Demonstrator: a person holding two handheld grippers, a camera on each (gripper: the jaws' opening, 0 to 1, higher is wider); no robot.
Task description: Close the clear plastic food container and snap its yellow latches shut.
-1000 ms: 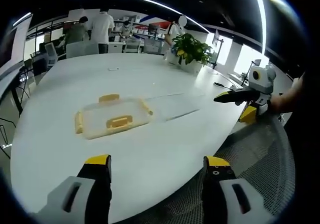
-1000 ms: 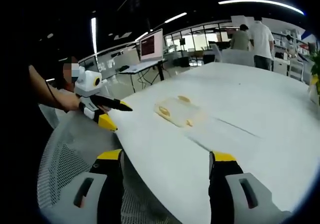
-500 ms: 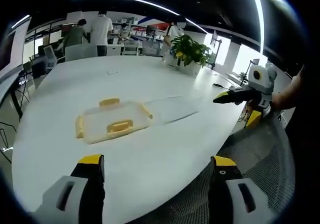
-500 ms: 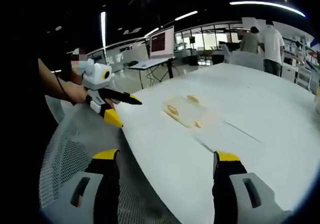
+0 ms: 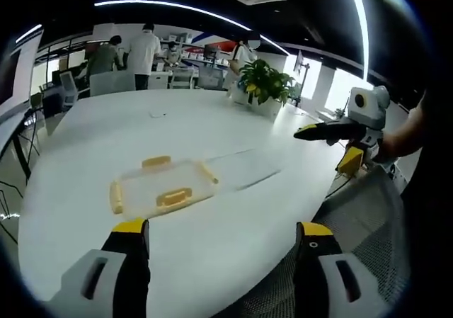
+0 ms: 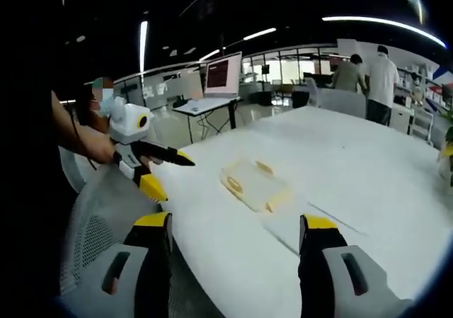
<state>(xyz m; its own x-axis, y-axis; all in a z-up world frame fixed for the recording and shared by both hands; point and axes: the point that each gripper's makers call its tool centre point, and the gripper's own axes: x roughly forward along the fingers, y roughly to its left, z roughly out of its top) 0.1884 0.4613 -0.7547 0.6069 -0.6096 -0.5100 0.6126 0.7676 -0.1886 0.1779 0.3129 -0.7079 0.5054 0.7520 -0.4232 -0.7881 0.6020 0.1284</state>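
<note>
Currently, in the left gripper view, left to right: two people (image 5: 131, 52) stand at the far side of the room, backs turned. The white oval surface (image 5: 92, 134) spans most of the view. On it, left of centre, lies the clear plastic food container (image 5: 161, 189), flat, with yellow latches (image 5: 173, 198) showing on its near side, its far side and both ends. Whether the lid is seated cannot be told. Just right of the container, a clear flat sheet (image 5: 244, 168) lies on the surface. A potted plant (image 5: 265, 84) stands at the far edge. The left tongs (image 5: 219, 272) rise from the bottom, jaws spread wide, nothing between them, well apart from the container. At right, the right tongs (image 5: 311, 131) are held by a hand over the surface edge, yellow-tipped jaws pointing toward the plant; the jaws look pressed close, but I cannot tell for sure from this angle. A grey mesh chair (image 5: 368, 226) sits below them.

Right gripper view, left to right: the left tongs (image 6: 177, 160) held by a hand over the near edge of the surface (image 6: 368, 183); a monitor (image 6: 222, 74) on a far desk; the container (image 6: 255, 185) mid-surface, ahead of the right tongs (image 6: 233, 268), whose own jaws stand spread and empty.
</note>
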